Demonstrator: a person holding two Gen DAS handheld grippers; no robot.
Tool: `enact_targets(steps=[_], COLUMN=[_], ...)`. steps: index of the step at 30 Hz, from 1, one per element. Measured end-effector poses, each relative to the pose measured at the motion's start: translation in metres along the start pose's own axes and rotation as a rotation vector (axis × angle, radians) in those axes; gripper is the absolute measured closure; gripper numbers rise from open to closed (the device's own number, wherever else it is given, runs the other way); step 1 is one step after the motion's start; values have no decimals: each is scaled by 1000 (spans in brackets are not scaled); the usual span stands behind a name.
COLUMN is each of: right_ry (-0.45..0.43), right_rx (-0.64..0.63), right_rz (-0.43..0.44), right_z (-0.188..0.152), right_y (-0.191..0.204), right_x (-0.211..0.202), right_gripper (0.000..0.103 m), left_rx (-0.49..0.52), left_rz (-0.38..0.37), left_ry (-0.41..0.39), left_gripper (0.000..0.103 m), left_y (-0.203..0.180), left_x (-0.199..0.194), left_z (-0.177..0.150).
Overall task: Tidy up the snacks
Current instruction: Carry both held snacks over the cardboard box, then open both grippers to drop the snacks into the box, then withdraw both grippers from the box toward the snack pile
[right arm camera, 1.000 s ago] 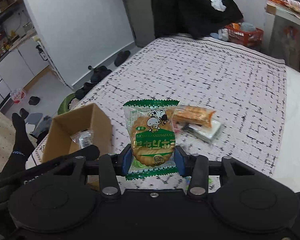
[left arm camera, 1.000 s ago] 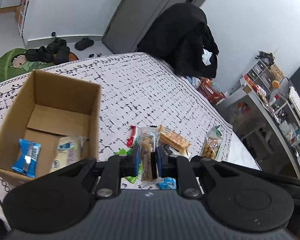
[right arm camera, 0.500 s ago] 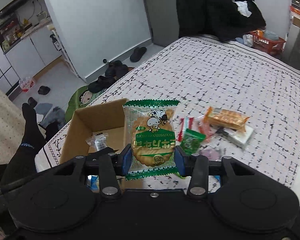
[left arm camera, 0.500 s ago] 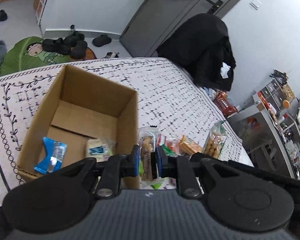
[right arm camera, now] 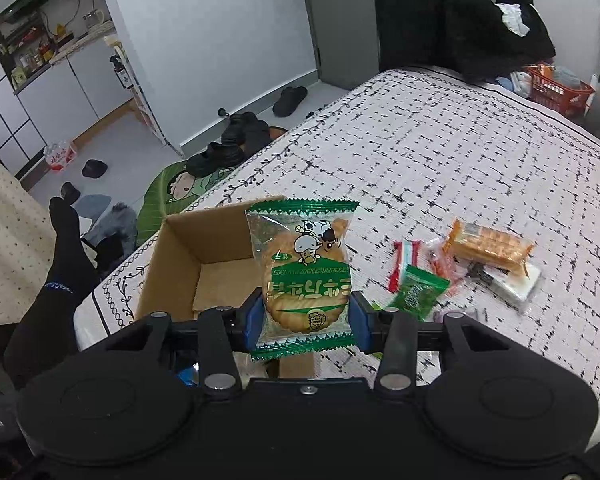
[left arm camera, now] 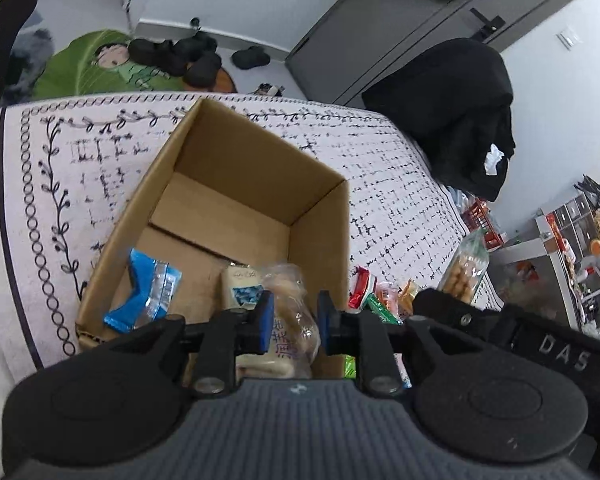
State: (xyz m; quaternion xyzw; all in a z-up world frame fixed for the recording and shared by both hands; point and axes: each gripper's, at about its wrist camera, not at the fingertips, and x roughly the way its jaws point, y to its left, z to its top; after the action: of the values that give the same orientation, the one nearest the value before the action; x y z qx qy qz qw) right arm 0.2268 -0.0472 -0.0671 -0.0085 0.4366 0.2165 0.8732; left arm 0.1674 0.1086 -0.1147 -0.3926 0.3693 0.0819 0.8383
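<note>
We could not see the cardboard box's (right arm camera: pixel 188 256) near wall behind the right gripper (right arm camera: pixel 305 322); the left gripper (left arm camera: pixel 293 322) hid the clear snack bag's (left arm camera: pixel 290 300) lower end.

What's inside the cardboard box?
Inside the cardboard box lie a blue packet and a pale packet with a blue label. The left gripper and its clear snack bag cover the near corner.

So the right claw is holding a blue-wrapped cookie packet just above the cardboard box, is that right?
Not quite. The right wrist view shows the cookie packet in the right claw has a green wrapper, not blue. The rest holds: it is held just above the cardboard box.
</note>
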Motion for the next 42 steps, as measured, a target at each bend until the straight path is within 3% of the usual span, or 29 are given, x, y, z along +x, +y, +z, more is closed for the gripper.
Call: enact_targets(steps=[2, 6, 11, 14, 18, 21, 25, 32, 39, 42], right_ry=[-2, 4, 23, 30, 26, 19, 12, 8, -11, -19], right_rx=[-6, -9, -16, 7, 39, 53, 57, 78, 100, 120], right_rz=[12, 49, 120, 124, 120, 99, 70, 38, -17, -20], right_z=[4, 13, 20, 21, 19, 16, 9, -1, -8, -13], right_y=[3, 12, 26, 25, 14, 1, -17, -50, -80, -93], right_x=[1, 5, 12, 15, 11, 3, -6, -19, -32, -38], right_gripper=[60, 60, 58, 42, 31, 29, 20, 19, 14, 10], left_rx=[-24, -67, -81, -85, -81, -58, -31, 18, 78, 102], left_rz=[14, 35, 53, 62, 79, 81, 103, 128, 94, 77], left_ry=[7, -6, -22, -25, -24, -11, -16, -26, -36, -37], left_gripper=[74, 51, 40, 36, 22, 19, 14, 10, 0, 0], left_y=[3, 10, 11, 13, 10, 4, -3, -19, -40, -49], left_x=[2, 1, -1, -1, -1, 1, 1, 2, -1, -2], left_z=[-1, 0, 1, 2, 1, -1, -5, -12, -21, -23])
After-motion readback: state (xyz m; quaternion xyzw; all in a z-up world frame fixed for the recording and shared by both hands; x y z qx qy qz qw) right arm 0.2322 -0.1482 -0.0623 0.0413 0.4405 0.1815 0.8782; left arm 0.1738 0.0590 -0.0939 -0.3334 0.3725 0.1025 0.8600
